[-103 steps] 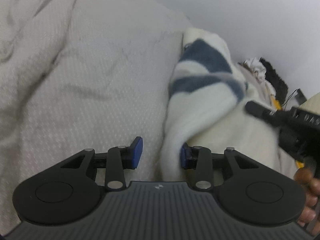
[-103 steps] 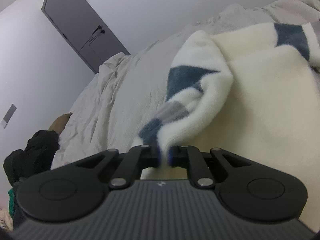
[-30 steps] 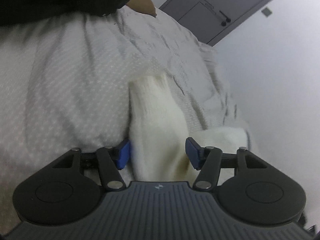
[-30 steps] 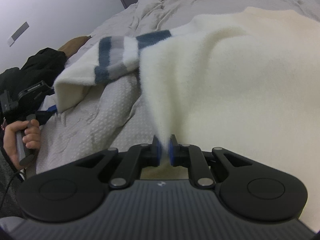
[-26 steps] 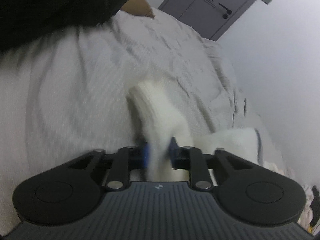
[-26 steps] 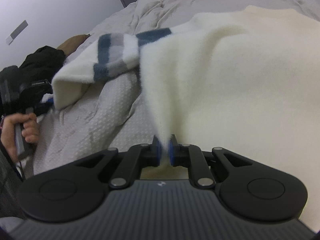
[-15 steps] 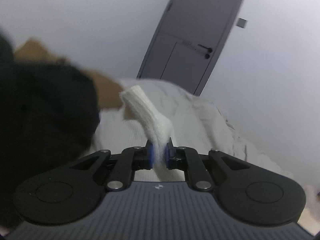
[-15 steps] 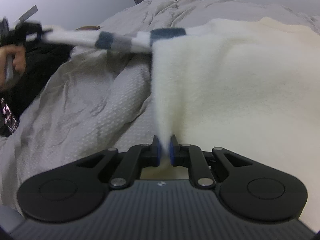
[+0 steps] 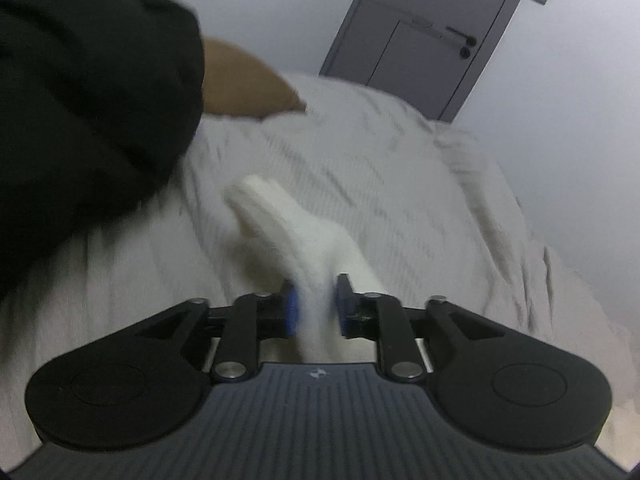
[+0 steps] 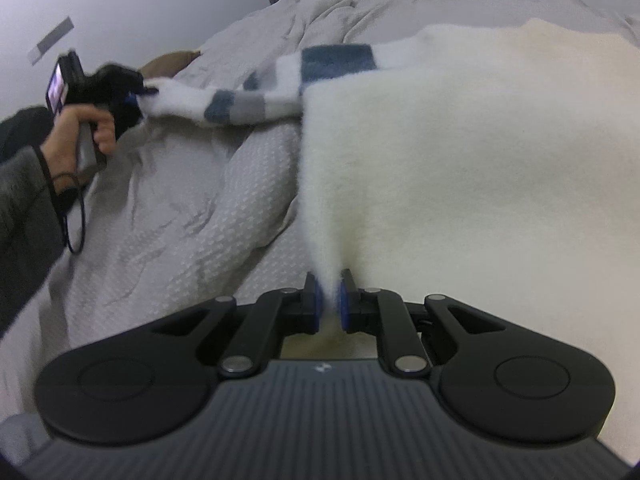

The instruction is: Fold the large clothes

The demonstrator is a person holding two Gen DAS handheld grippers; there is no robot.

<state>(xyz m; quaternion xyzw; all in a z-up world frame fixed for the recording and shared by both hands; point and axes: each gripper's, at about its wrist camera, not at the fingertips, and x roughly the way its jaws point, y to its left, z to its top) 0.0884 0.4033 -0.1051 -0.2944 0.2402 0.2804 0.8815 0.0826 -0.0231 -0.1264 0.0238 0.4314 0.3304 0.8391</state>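
Fleecy cream sweater (image 10: 460, 152) lies spread on a grey quilted bed (image 10: 168, 216). At left, the left gripper (image 9: 314, 306) stretches its striped sleeve (image 10: 256, 88) outward, jaws just loosening around the cuff (probably releasing it). The right gripper (image 10: 329, 300) pinches the body's edge, anchoring it. A grey door (image 9: 424, 36) stands behind.

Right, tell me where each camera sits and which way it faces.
Left wrist: on the left tongs, aimed along the bed toward the grey door; only its own fingers show, with the sweater's cuff between the opening pads.
Right wrist: on the right tongs, looking across the sweater; shows the left hand.
Shared: sweater, bed, left tongs; the striped sleeve is stretched between them.
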